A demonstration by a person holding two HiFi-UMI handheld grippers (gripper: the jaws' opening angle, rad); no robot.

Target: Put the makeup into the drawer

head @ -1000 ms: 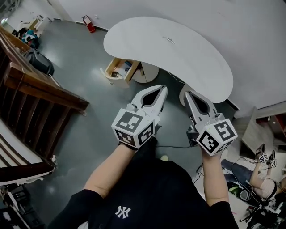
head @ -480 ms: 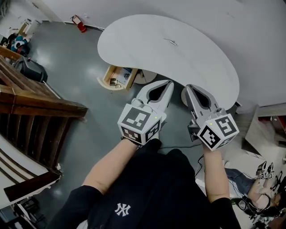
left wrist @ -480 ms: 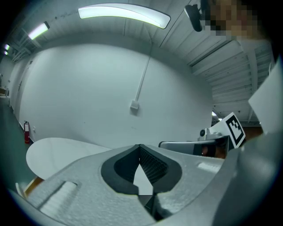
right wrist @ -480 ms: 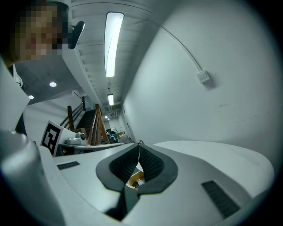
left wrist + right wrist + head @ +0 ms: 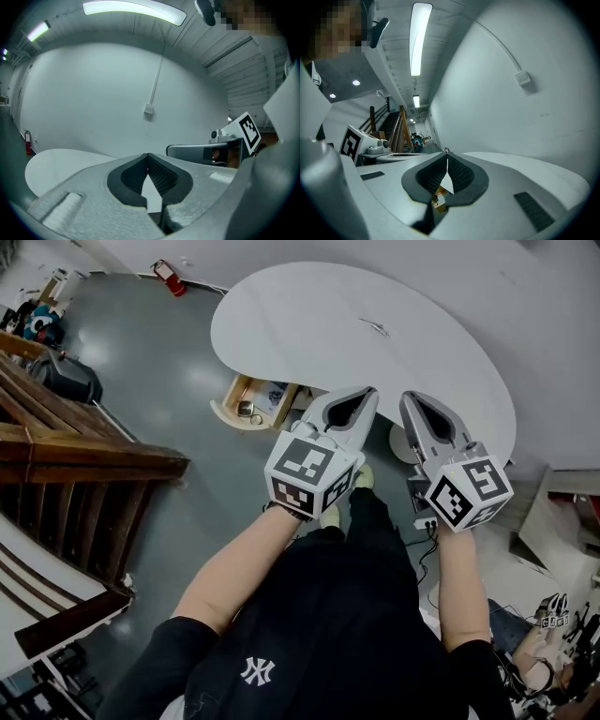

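Note:
A white kidney-shaped table [image 5: 309,324] fills the top of the head view. One small thin dark item [image 5: 378,329] lies on it toward the far side; I cannot tell what it is. Under the table's left edge a wooden drawer [image 5: 231,397] stands pulled out, with a few small things inside. My left gripper [image 5: 364,394] hangs above the table's near edge, jaws shut and empty. My right gripper [image 5: 412,398] is beside it, also shut with nothing held. The left gripper view shows its tips [image 5: 148,155] meeting in front of the tabletop [image 5: 56,164]. The right gripper's tips [image 5: 446,153] likewise touch.
A dark wooden stair railing [image 5: 84,446] runs along the left. A red fire extinguisher [image 5: 164,270] stands by the far wall. The table's round pedestal [image 5: 403,442] and a cable [image 5: 422,526] lie on the grey floor below my right gripper. Clutter sits at the lower right.
Both grippers have moved forward together toward the table, from over the open floor to its near edge. They stay shut.

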